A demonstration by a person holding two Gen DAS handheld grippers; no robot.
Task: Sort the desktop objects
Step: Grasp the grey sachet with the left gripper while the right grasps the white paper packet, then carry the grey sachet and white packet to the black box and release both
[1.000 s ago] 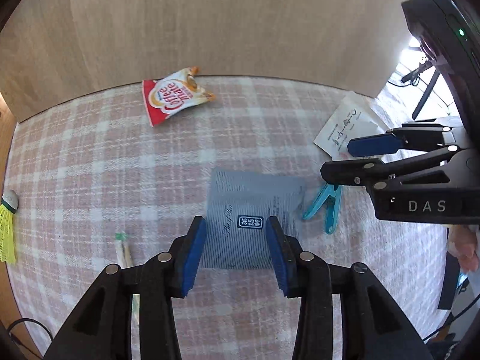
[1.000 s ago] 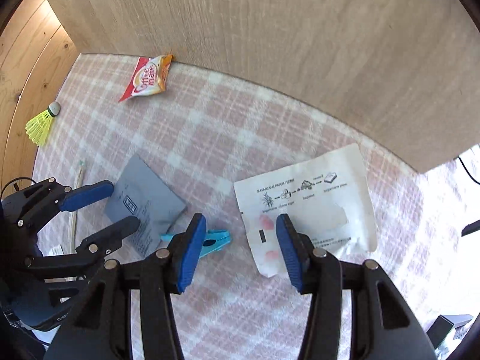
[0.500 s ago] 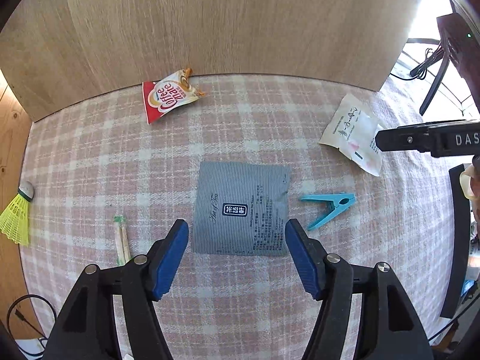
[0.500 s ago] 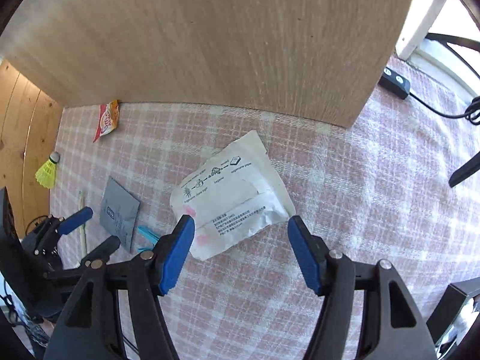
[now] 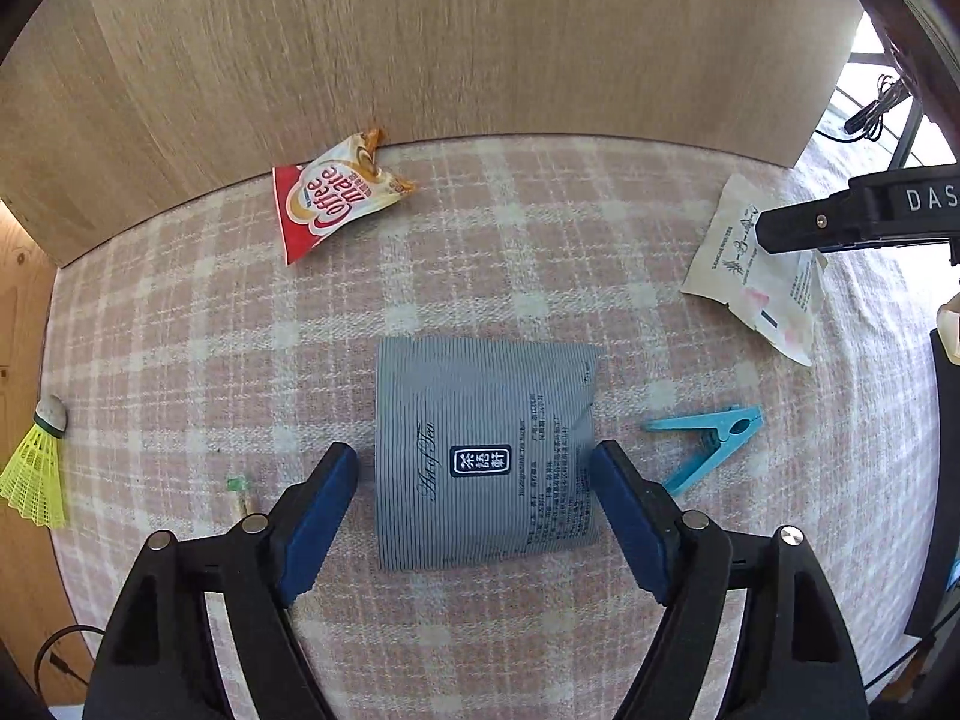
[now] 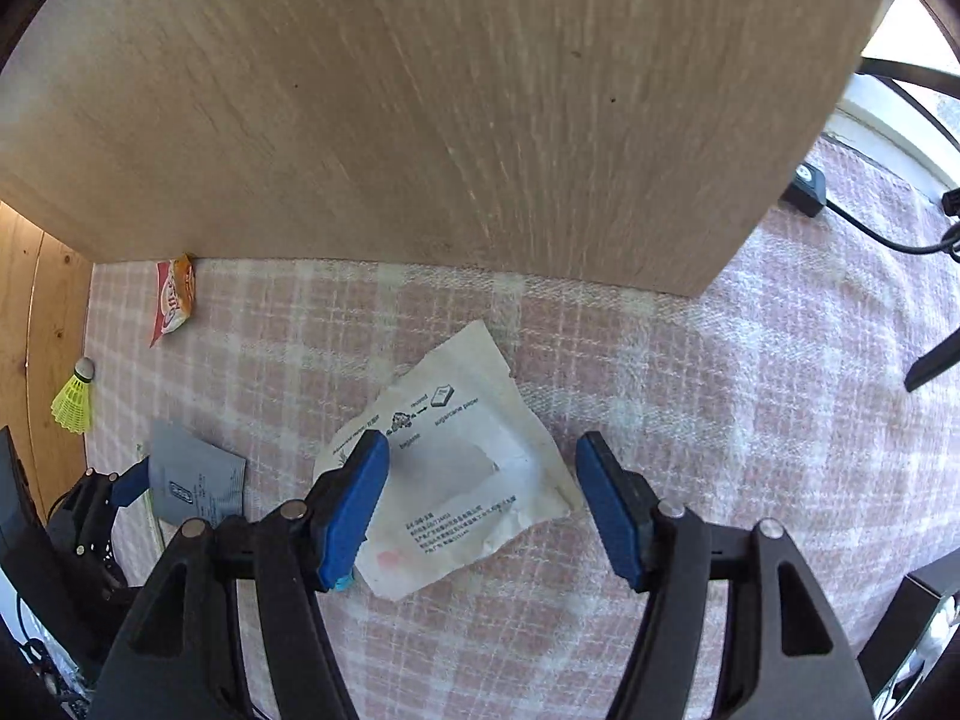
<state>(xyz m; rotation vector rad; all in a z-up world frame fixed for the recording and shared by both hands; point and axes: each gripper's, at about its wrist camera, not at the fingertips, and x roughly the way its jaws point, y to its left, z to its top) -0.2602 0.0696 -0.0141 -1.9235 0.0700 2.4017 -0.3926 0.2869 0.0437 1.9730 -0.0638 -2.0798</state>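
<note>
A grey striped tea sachet lies flat on the pink checked cloth. My left gripper is open, its blue pads on either side of the sachet's near half, above it. A crumpled white paper packet lies at the right; it also shows in the left wrist view. My right gripper is open over the packet, holding nothing. The sachet also shows at the left in the right wrist view.
A red Coffee-mate sachet lies by the wooden back panel. A blue clothes peg lies right of the tea sachet. A yellow shuttlecock sits at the left edge, chopsticks in a wrapper near it. Cables lie far right.
Both grippers have opened wider and drawn back and up from the table. The right gripper has swung right, so the white packet now sits between its pads.
</note>
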